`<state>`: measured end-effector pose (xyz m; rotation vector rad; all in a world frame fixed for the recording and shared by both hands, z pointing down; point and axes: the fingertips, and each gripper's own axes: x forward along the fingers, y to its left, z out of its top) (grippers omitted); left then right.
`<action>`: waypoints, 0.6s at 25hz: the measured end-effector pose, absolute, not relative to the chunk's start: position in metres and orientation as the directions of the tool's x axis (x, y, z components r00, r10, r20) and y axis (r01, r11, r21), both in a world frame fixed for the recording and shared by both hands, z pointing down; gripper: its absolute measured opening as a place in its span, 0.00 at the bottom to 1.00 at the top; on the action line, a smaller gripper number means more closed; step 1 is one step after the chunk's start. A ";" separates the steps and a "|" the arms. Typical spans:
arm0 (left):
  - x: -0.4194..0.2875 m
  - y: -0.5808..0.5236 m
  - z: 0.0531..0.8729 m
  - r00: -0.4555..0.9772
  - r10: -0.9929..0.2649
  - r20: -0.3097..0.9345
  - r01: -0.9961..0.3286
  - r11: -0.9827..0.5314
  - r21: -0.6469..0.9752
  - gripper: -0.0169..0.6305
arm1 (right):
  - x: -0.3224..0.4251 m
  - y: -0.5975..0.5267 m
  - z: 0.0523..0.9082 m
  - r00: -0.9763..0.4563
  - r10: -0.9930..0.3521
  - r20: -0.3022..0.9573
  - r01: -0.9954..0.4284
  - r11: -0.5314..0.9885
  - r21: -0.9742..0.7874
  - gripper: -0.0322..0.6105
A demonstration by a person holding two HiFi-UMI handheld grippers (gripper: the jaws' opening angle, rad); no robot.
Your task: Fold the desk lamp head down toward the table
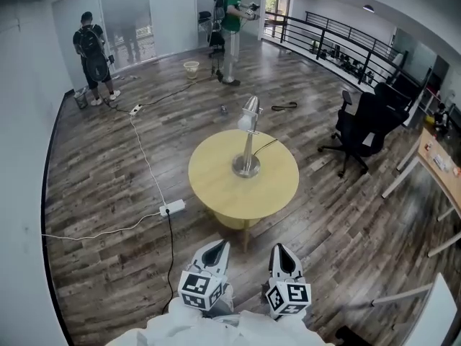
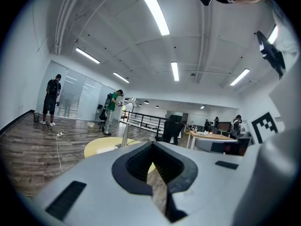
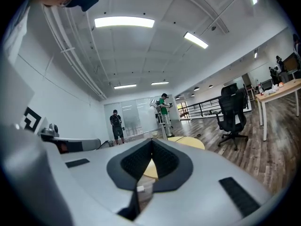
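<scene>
A silver desk lamp [image 1: 247, 143] stands upright on a round yellow table [image 1: 209, 175], its round base [image 1: 246, 166] near the middle and its head [image 1: 250, 112] raised on the far side. Both grippers hover at the bottom of the head view, well short of the table. My left gripper [image 1: 221, 246] and my right gripper [image 1: 280, 249] are side by side, jaws together with nothing between them. The left gripper view has the lamp [image 2: 125, 126] and table [image 2: 101, 147] ahead, beyond the jaw tips [image 2: 153, 145]. In the right gripper view the table [image 3: 188, 141] lies past the tips [image 3: 151, 142].
A black office chair [image 1: 367, 125] stands right of the table, with a wooden desk [image 1: 441, 158] further right. A white power strip [image 1: 172, 207] and cables lie on the wood floor at left. Two people [image 1: 94, 56] [image 1: 232, 20] stand far back, near a small bucket [image 1: 191, 67].
</scene>
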<state>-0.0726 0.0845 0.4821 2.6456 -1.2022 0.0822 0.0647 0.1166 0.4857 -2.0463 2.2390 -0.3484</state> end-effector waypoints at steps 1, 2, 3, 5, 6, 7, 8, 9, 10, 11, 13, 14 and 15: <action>-0.071 0.072 0.481 0.663 -0.734 0.149 -0.747 -0.637 0.187 0.03 | 0.066 0.105 0.484 -0.097 -0.992 0.086 -0.971 0.075 -0.225 0.07; -0.069 0.060 0.480 0.666 -0.731 0.150 -0.745 -0.641 0.185 0.03 | 0.068 0.093 0.482 -0.093 -0.992 0.085 -0.972 0.072 -0.224 0.07; -0.066 0.047 0.480 0.669 -0.728 0.151 -0.742 -0.645 0.182 0.03 | 0.070 0.080 0.481 -0.090 -0.993 0.083 -0.973 0.069 -0.222 0.07; -0.060 0.021 0.479 0.675 -0.722 0.150 -0.737 -0.653 0.176 0.03 | 0.076 0.054 0.480 -0.082 -0.994 0.079 -0.973 0.063 -0.220 0.07; -0.057 0.007 0.479 0.678 -0.720 0.148 -0.734 -0.656 0.174 0.03 | 0.079 0.041 0.480 -0.078 -0.994 0.077 -0.973 0.059 -0.221 0.07; -0.054 -0.005 0.478 0.680 -0.718 0.146 -0.732 -0.659 0.173 0.03 | 0.081 0.029 0.480 -0.074 -0.994 0.075 -0.973 0.055 -0.224 0.07; -0.053 -0.017 0.479 0.683 -0.716 0.146 -0.730 -0.661 0.172 0.03 | 0.083 0.018 0.481 -0.068 -0.995 0.074 -0.973 0.050 -0.226 0.07; -0.051 -0.028 0.480 0.686 -0.713 0.146 -0.728 -0.664 0.172 0.03 | 0.084 0.008 0.482 -0.063 -0.995 0.075 -0.973 0.044 -0.228 0.07; -0.050 -0.037 0.482 0.688 -0.711 0.146 -0.725 -0.667 0.172 0.03 | 0.085 0.000 0.484 -0.058 -0.995 0.078 -0.972 0.039 -0.231 0.07; -0.048 -0.047 0.483 0.690 -0.709 0.146 -0.723 -0.668 0.173 0.03 | 0.086 -0.008 0.486 -0.054 -0.995 0.081 -0.972 0.034 -0.235 0.07; -0.044 -0.065 0.484 0.693 -0.705 0.148 -0.721 -0.671 0.176 0.03 | 0.090 -0.025 0.489 -0.051 -0.995 0.091 -0.971 0.028 -0.236 0.07; -0.041 -0.073 0.484 0.695 -0.704 0.150 -0.719 -0.671 0.179 0.03 | 0.092 -0.033 0.490 -0.051 -0.994 0.096 -0.972 0.027 -0.234 0.07; -0.039 -0.081 0.485 0.696 -0.702 0.153 -0.718 -0.672 0.183 0.03 | 0.093 -0.042 0.491 -0.051 -0.993 0.102 -0.972 0.026 -0.232 0.07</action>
